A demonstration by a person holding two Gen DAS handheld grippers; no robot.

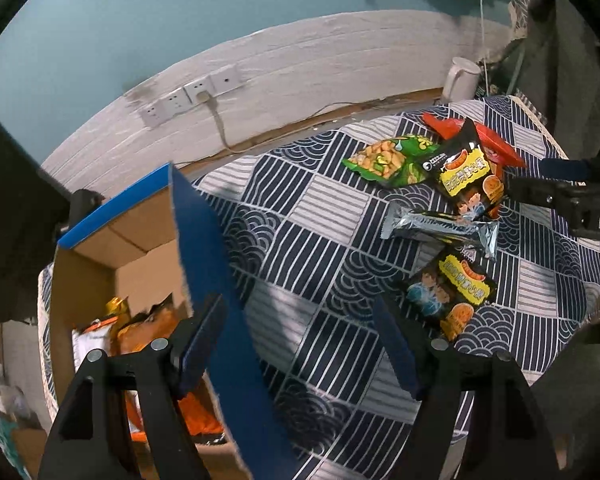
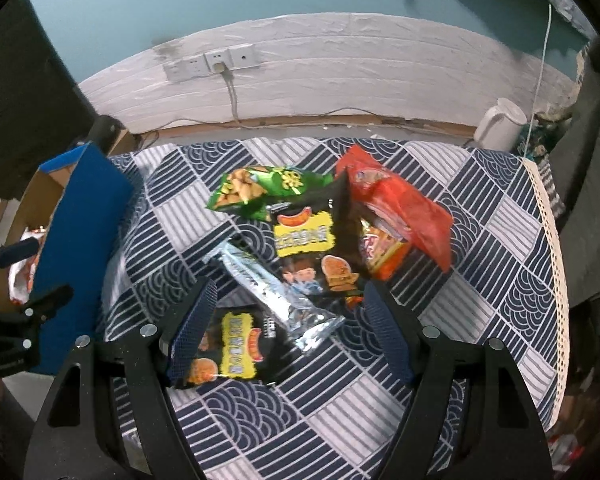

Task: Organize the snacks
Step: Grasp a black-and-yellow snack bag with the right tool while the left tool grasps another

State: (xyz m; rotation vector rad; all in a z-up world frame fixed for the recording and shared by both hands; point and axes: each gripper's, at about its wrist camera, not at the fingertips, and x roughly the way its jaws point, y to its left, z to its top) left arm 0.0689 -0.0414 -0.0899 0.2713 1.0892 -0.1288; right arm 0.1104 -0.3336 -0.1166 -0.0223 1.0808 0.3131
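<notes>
**Right gripper lines up on the snack pile while the left waits at the box**

Nearest the right wrist camera, the right gripper [image 2: 288, 336] hangs with its jaws spread wide and nothing between them, straddling the near edge of the pile. Just beyond its fingertips lies a silver wrapper [image 2: 276, 296], resting slantwise across a black and yellow packet [image 2: 228, 356] on the patterned tablecloth [image 2: 480, 280]. A second black packet [image 2: 316, 248] sits behind, overlapping a green peanut bag [image 2: 260, 192] and a red bag [image 2: 396, 208] at the far side.

On the other side, the left gripper [image 1: 300, 344] is also wide and empty, one finger either side of the blue flap [image 1: 204, 248] of the cardboard box [image 1: 100, 248]. A few orange packets [image 1: 140, 328] already lie inside, so the sorting looks partly done, with five snacks left on the cloth.

The step in hand appears to be picking the next snack. The silver wrapper is the likeliest target; the jaws would need to come down over its narrow width and close gently, as slick foil may slip. A white kettle [image 2: 500, 124] stands by the wall.
</notes>
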